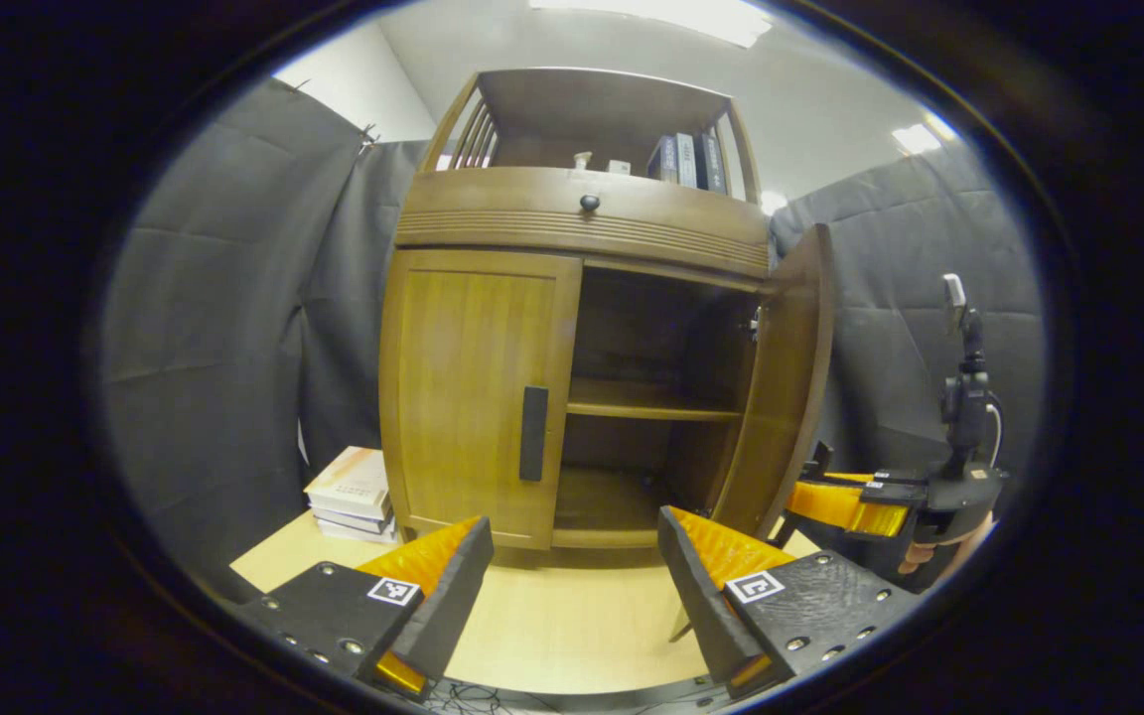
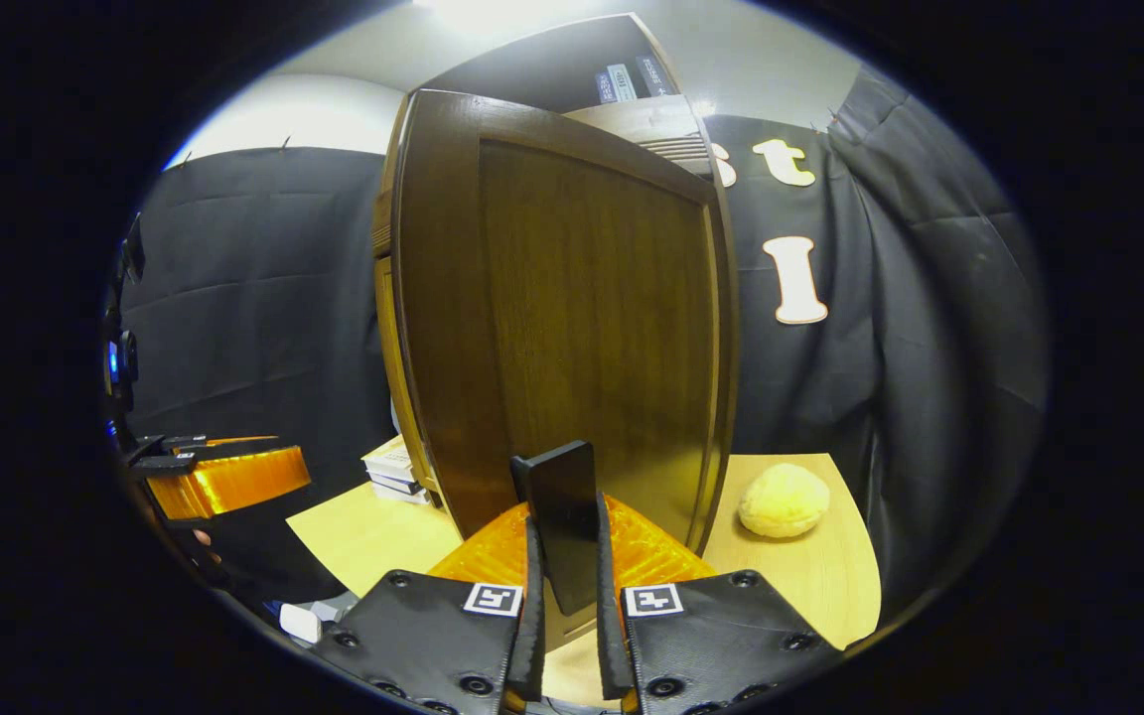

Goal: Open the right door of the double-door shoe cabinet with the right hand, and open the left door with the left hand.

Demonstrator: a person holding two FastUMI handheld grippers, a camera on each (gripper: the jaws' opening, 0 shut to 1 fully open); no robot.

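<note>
The wooden shoe cabinet (image 1: 572,328) stands on the table. Its left door (image 1: 473,397) is shut, with a dark vertical handle (image 1: 533,434) near its inner edge. Its right door (image 1: 781,387) is swung out, baring the shelves (image 1: 646,402) inside. My left gripper (image 1: 572,581) is open, low in front of the cabinet, apart from the left door's handle. In the right gripper view the right door (image 2: 592,328) looms close, and my right gripper (image 2: 564,596) is shut on its dark handle (image 2: 564,521). The right gripper (image 1: 845,501) also shows beside the swung door in the left gripper view.
A stack of books (image 1: 354,494) lies on the table left of the cabinet. A round yellow lump (image 2: 784,501) sits on the table (image 2: 820,576) right of the door. Books (image 1: 688,161) stand on the cabinet's top shelf, above a drawer knob (image 1: 589,203). Dark cloth walls surround the booth.
</note>
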